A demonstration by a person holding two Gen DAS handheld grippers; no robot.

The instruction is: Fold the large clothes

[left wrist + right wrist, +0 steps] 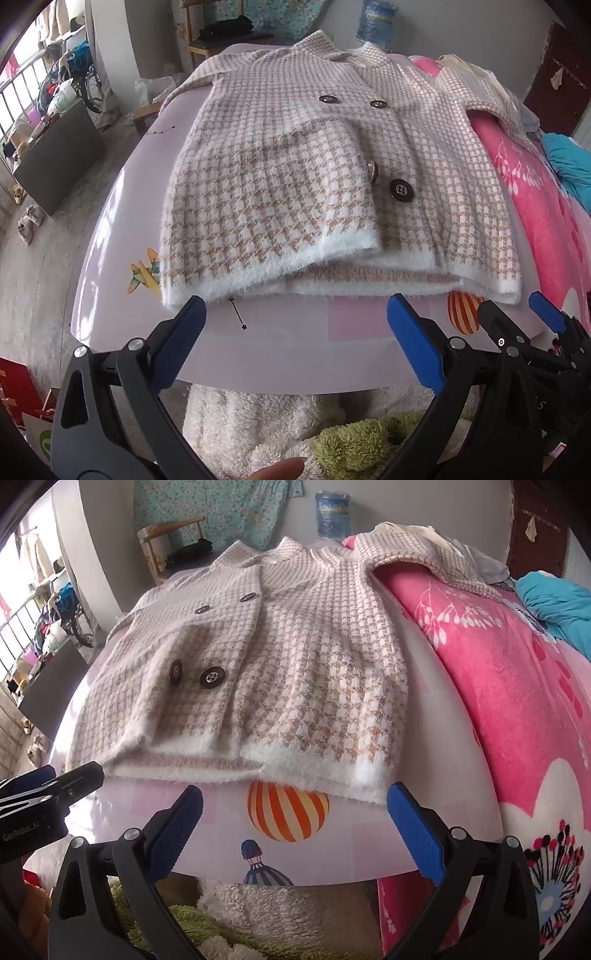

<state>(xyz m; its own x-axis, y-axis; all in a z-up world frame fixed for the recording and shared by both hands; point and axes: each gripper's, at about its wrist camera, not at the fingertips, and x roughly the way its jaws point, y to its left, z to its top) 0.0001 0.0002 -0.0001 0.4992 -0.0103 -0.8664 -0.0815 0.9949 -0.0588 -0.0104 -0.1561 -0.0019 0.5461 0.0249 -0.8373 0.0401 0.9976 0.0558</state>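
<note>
1. Coat (295, 177): houndstooth knit, lying front-up on the worktop (277, 343), white hem toward the cameras; one front panel lies over the other.
2. Left gripper (295, 314): fingers apart, empty, just short of the hem.
3. Right gripper (295, 797): fingers apart, empty, near the hem's right corner, above a printed balloon (288, 812).
4. Pink blanket (498, 701): beside the worktop, under one sleeve.
</note>
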